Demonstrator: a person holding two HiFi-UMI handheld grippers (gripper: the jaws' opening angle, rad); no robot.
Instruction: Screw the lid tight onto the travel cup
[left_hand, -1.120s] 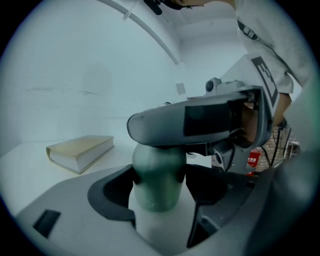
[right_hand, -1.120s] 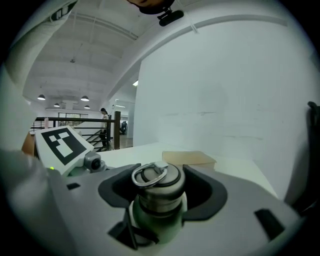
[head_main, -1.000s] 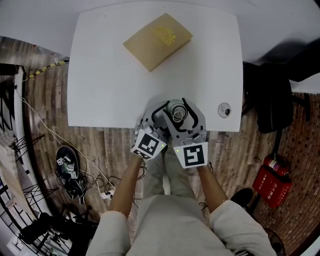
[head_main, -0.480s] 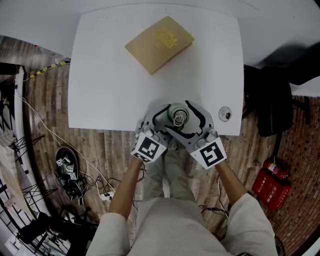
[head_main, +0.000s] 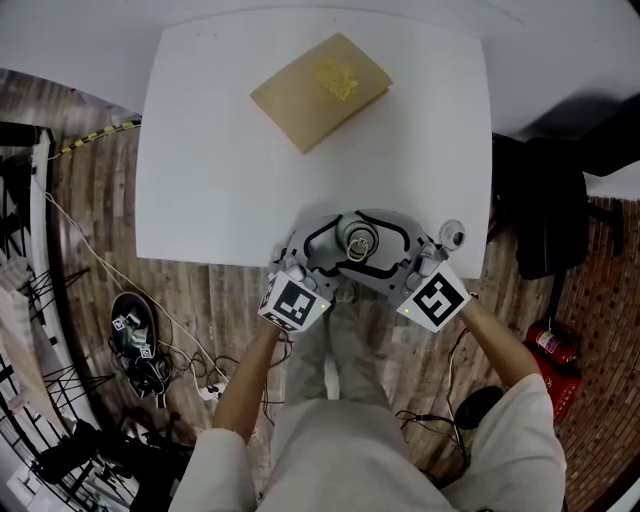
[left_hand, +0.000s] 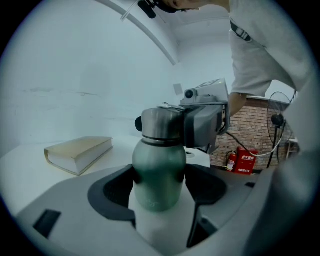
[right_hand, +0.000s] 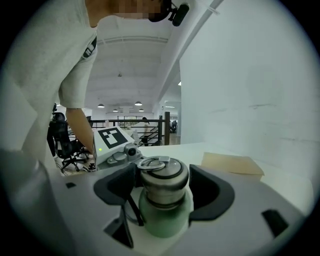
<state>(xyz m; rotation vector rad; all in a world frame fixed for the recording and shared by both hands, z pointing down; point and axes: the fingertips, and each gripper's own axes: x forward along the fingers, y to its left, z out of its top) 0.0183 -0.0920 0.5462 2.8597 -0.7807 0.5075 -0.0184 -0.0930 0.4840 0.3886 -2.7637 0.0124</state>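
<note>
Green-bodied and steel-capped, the travel cup (left_hand: 159, 170) stands at the counter's (head_main: 220, 150) near edge, right of its middle. The left tongs (left_hand: 160, 189) are clamped on the green body, presumably to stop it turning. The right tongs (right_hand: 163, 191) straddle the steel lid (right_hand: 162, 175); their jaws have just been closing around it but seem just short of pressing, likely taking a bite for a tightening twist. A tan book (head_main: 318, 85) lies toward the far edge. Beyond are a wood-plank floor (head_main: 100, 200), a brick wall (left_hand: 255, 132) and red fire extinguishers (left_hand: 245, 162).
</note>
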